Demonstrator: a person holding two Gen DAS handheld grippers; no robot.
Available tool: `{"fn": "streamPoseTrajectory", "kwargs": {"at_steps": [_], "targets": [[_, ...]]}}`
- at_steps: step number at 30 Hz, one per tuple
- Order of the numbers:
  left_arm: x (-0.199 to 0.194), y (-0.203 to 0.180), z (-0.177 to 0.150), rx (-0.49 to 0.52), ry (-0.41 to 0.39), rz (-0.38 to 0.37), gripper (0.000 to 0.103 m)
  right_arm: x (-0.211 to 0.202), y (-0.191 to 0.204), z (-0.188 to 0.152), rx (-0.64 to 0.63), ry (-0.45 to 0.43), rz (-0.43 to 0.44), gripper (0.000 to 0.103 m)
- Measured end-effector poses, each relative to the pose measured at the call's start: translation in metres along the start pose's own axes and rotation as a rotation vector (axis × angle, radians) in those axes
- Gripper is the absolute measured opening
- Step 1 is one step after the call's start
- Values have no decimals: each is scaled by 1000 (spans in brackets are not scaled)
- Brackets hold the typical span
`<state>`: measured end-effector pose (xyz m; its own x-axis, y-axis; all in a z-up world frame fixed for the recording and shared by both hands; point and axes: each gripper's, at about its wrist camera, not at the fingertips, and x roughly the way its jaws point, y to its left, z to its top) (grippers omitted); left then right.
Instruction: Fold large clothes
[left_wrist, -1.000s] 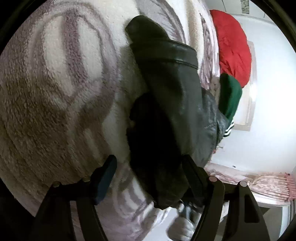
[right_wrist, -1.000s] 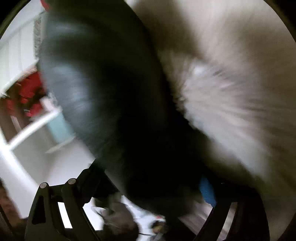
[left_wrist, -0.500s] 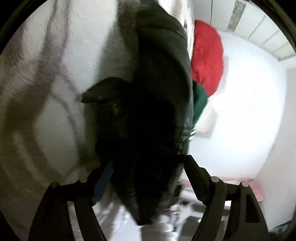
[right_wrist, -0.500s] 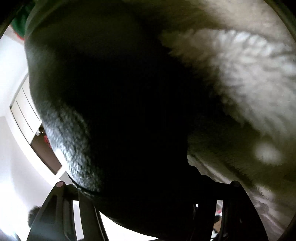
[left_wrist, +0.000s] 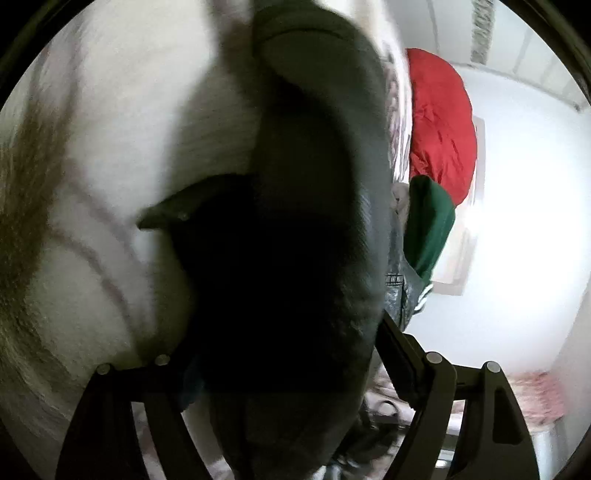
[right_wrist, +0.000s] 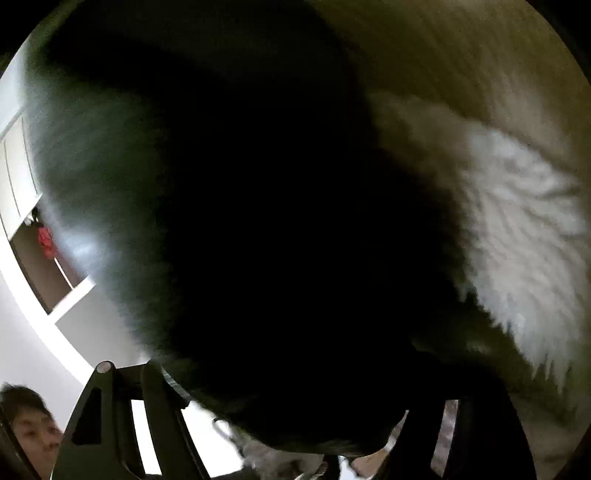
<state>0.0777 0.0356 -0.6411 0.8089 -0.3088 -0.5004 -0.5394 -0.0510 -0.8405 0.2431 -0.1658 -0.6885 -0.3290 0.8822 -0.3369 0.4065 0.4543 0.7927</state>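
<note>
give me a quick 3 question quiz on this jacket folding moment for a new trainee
1. True or false: the black jacket lies between the left gripper's fingers.
2. Which garment is nearer the jacket in the left wrist view? A) red garment B) green garment
3. Fill in: the jacket lies against a fluffy white ____.

Key
1. True
2. B
3. blanket; the right wrist view shows the same white pile beside the jacket, which covers the right gripper, so its grip is unclear.
</note>
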Motion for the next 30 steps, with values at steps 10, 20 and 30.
{"fn": "streamPoseTrajectory", "kwargs": {"at_steps": [10,20,30], "targets": [[5,-32,1,34,-89,45,49,-6,52,1,-90,-174,-57,51],[13,-118,15,98,-133,-55,49,-85,167,22,-302,-165,-91,44],[98,-254,45,140,-163,-249,49,-277,352,106,-462,-303,-108,44]]}}
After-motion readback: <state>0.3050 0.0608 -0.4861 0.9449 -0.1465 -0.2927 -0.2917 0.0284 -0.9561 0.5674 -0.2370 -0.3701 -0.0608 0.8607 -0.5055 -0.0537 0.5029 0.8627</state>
